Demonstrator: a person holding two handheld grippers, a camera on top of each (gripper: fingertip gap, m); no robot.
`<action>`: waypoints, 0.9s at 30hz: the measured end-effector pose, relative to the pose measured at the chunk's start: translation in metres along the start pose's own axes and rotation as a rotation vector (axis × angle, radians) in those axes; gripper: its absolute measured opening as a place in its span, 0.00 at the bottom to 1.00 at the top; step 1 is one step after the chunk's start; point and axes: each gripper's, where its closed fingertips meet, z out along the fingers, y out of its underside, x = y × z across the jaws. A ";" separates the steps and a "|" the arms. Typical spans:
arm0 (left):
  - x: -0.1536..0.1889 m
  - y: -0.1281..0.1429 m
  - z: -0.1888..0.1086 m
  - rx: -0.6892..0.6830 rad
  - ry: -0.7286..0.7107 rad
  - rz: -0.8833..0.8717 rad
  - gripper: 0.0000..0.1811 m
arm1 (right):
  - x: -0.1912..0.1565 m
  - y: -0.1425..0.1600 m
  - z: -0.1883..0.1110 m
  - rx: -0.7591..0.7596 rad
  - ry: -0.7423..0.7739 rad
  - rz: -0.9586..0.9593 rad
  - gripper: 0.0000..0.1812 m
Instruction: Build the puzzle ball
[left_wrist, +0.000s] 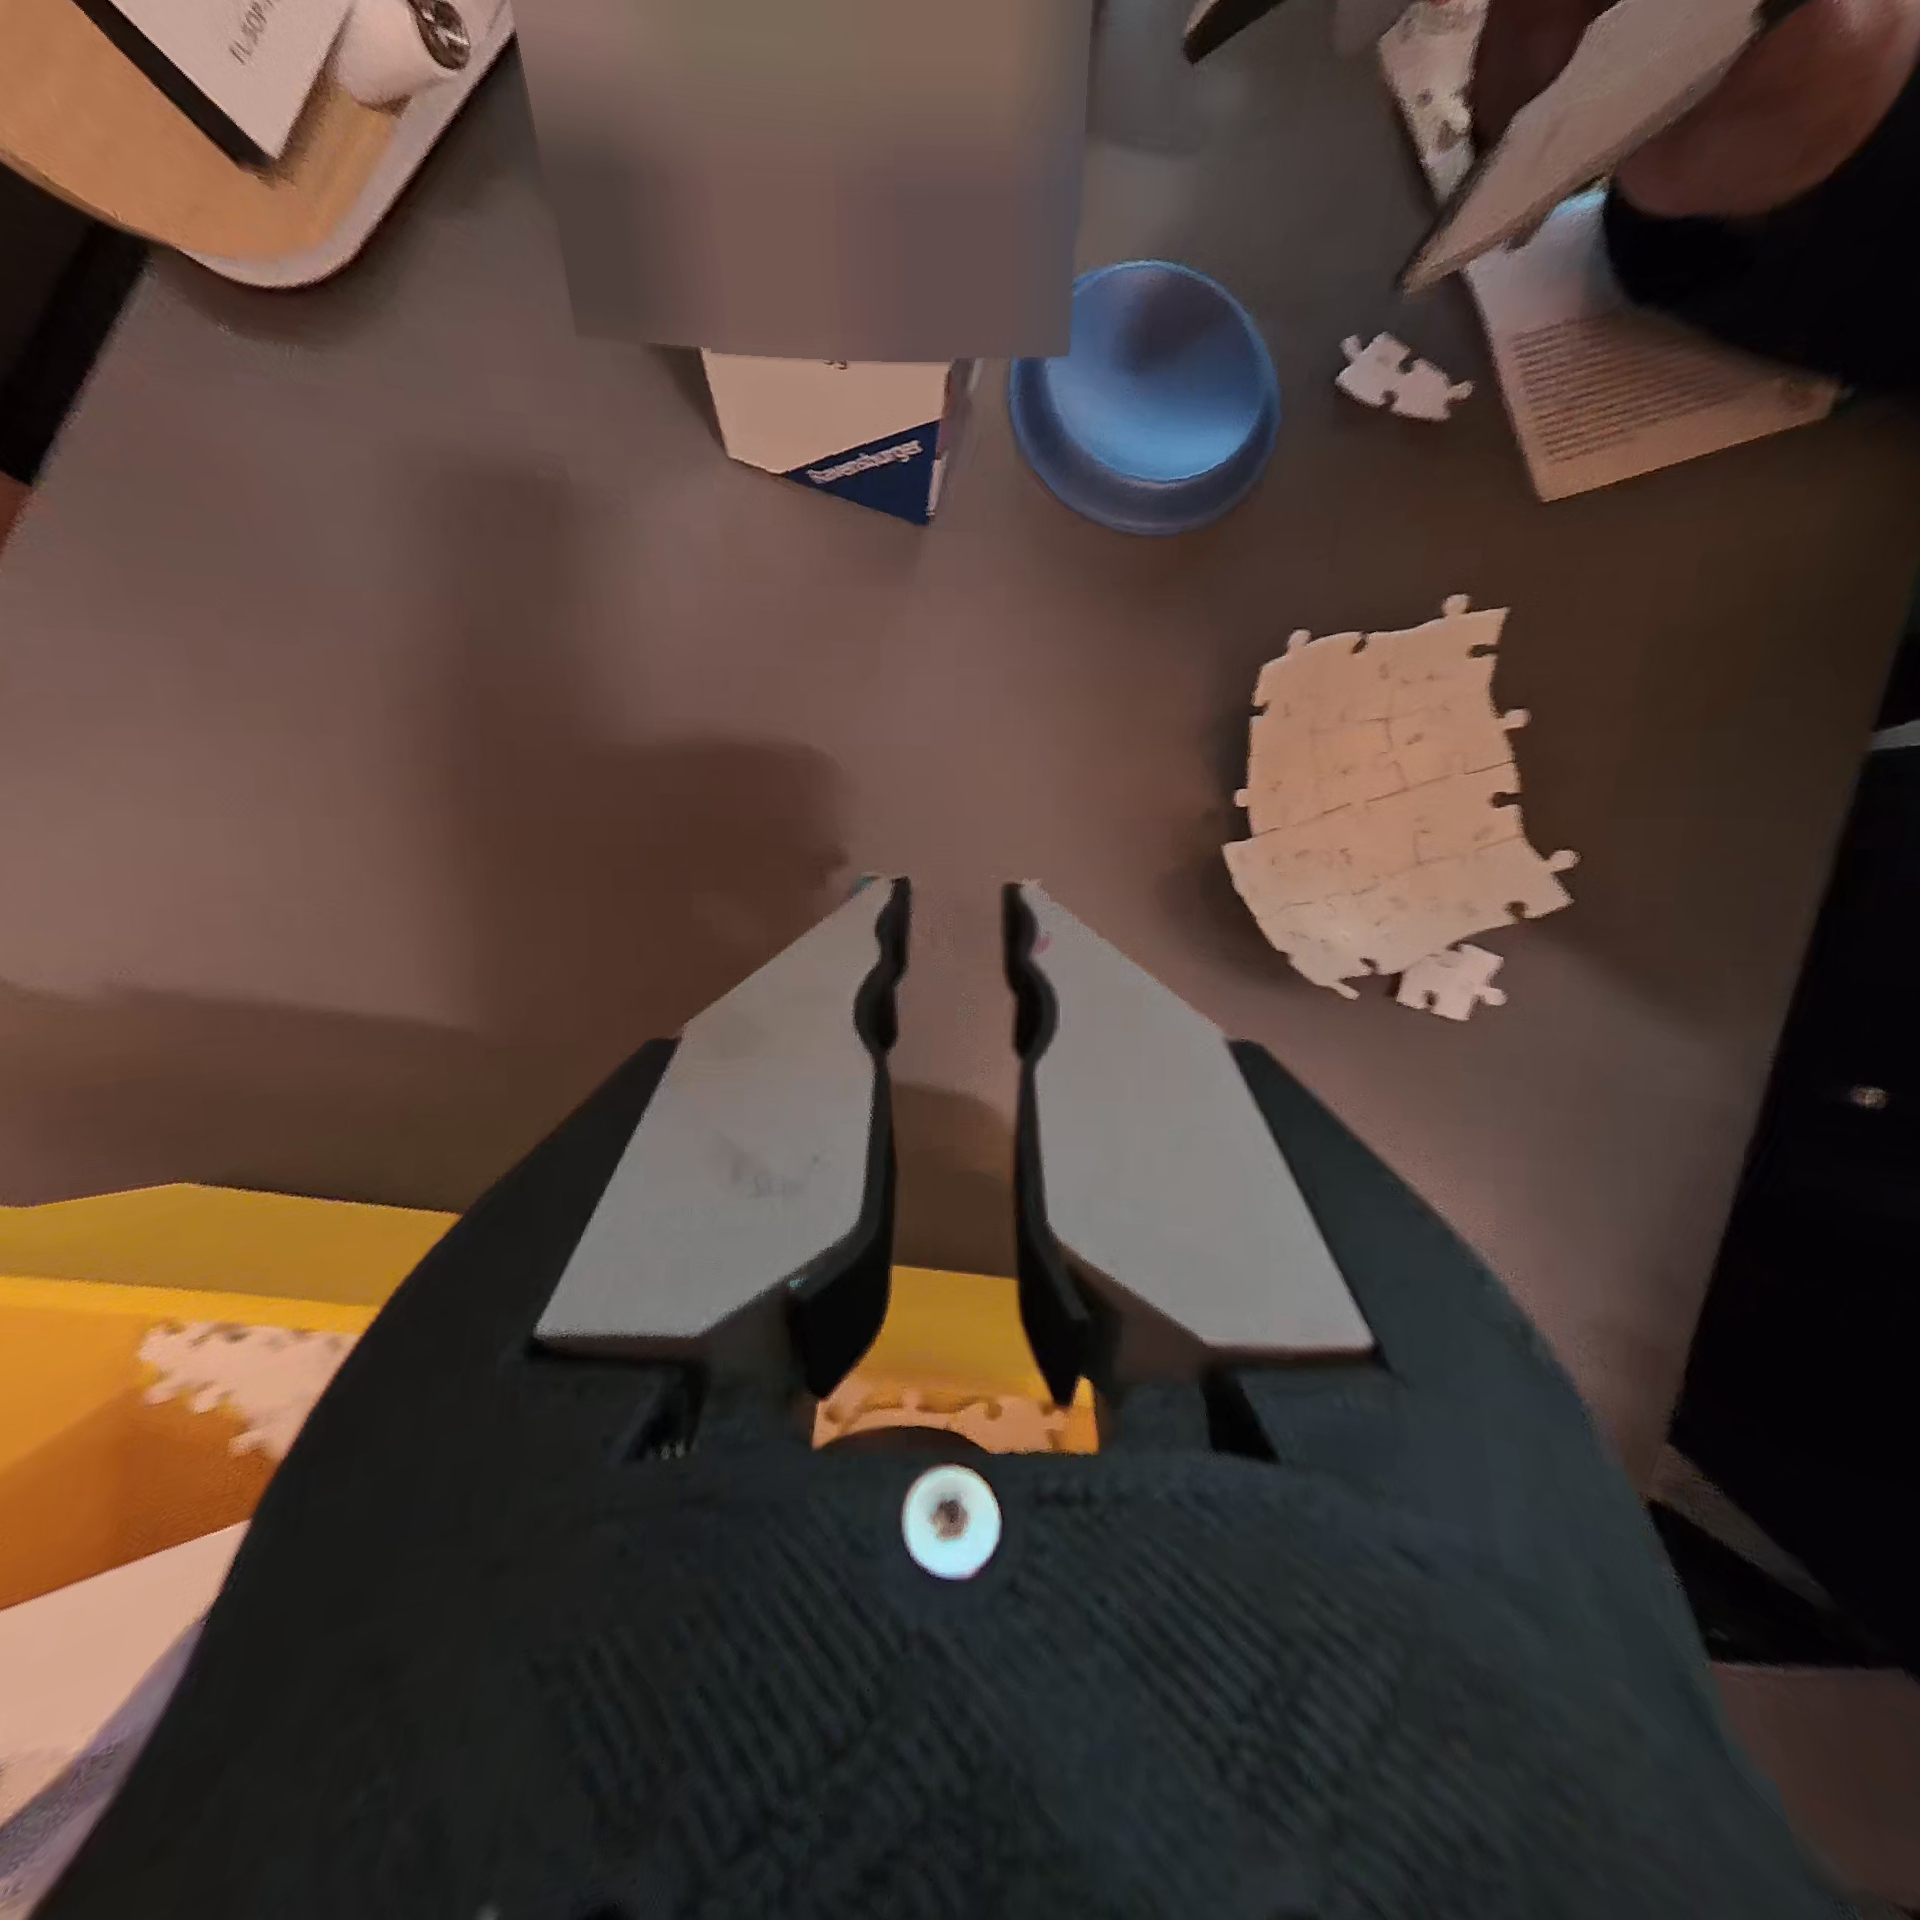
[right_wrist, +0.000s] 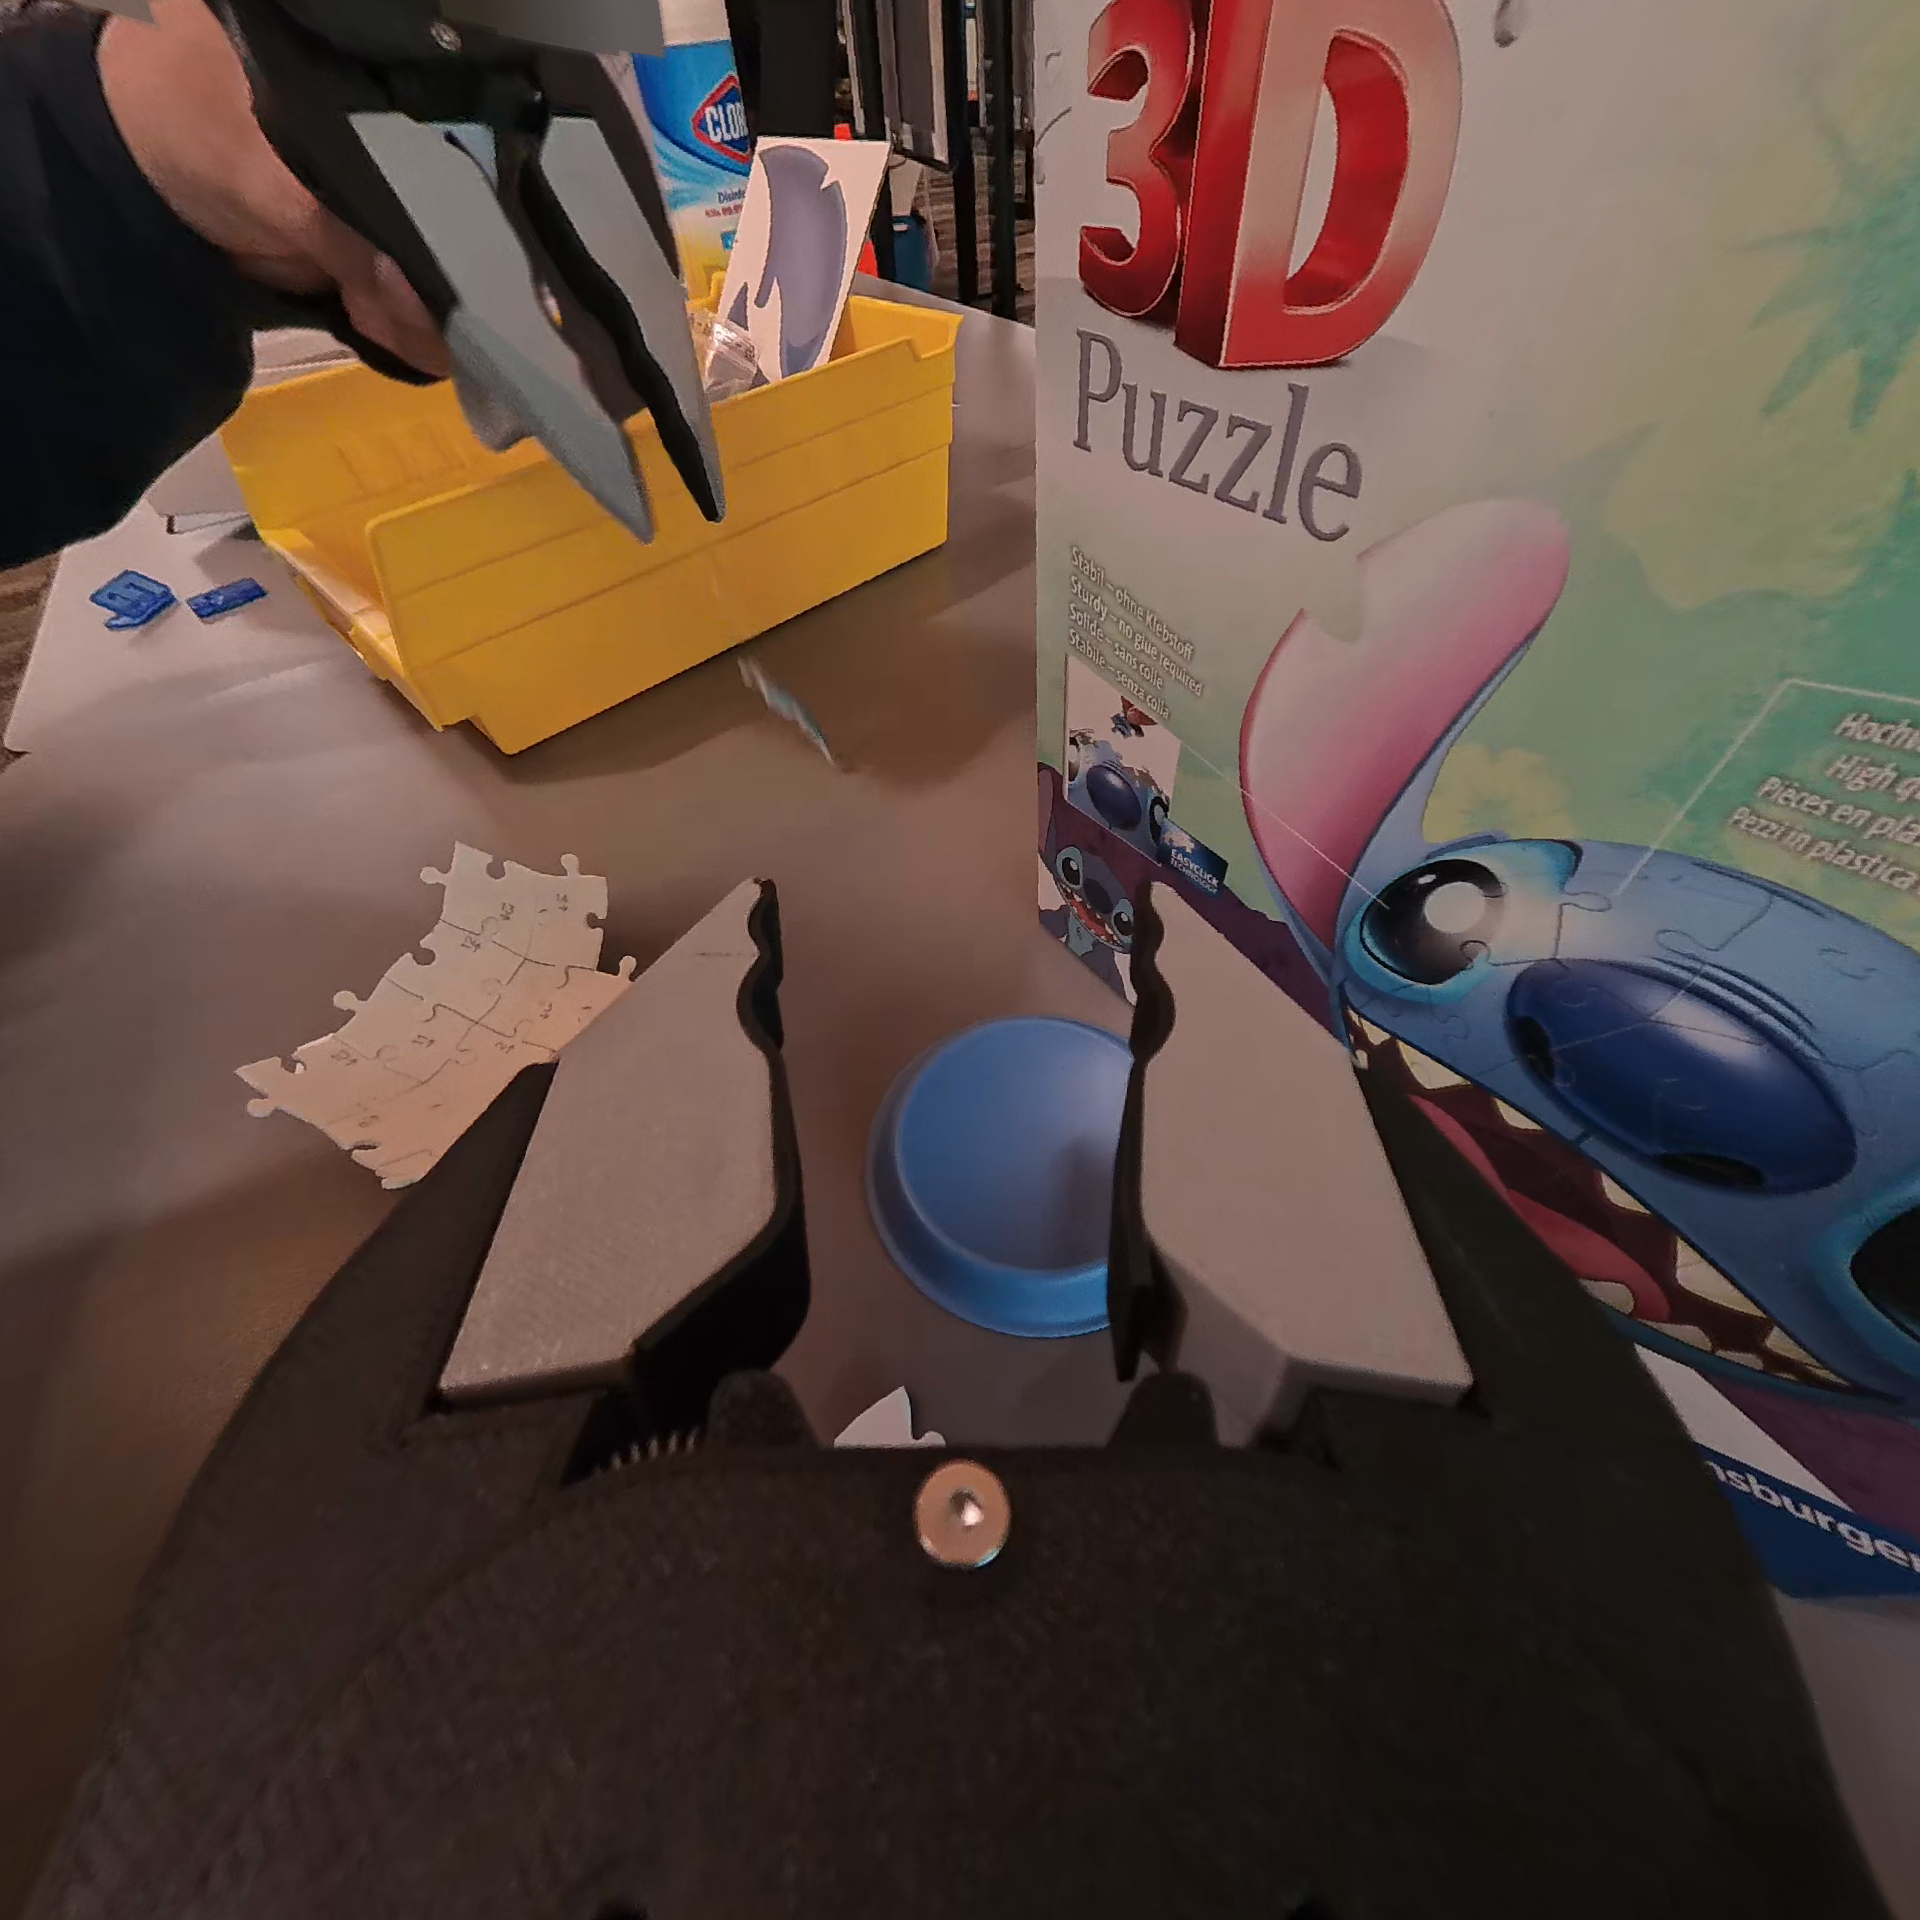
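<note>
While both grippers hang empty above the table:
Left gripper (left_wrist: 954, 894): fingers narrowly apart; joined puzzle sheet (left_wrist: 1387, 805) lies right of them, long axis running away.
Right gripper (right_wrist: 956, 904): fingers wide apart; blue stand (right_wrist: 1003, 1174) between them, sheet to its left.
Nearer arm: cannot tell.

Blk grippers (left_wrist: 954, 894), grey fingers (right_wrist: 665, 1122), silver screws.

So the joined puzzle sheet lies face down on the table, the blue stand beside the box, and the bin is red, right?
Not quite: the bin is yellow, as the right wrist view shows. The joined puzzle sheet does lie face down on the table, and the blue stand sits beside the box.
</note>
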 end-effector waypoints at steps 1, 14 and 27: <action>0.006 0.002 -0.001 0.003 0.037 -0.021 0.15 | 0.001 0.000 0.000 -0.001 0.000 0.003 0.36; -0.043 0.116 -0.049 -0.163 -0.071 -0.270 0.19 | 0.004 0.001 -0.001 0.000 0.012 0.012 0.36; -0.048 0.163 -0.016 -0.361 -0.056 -0.339 0.18 | 0.007 0.000 -0.003 0.001 0.027 0.017 0.35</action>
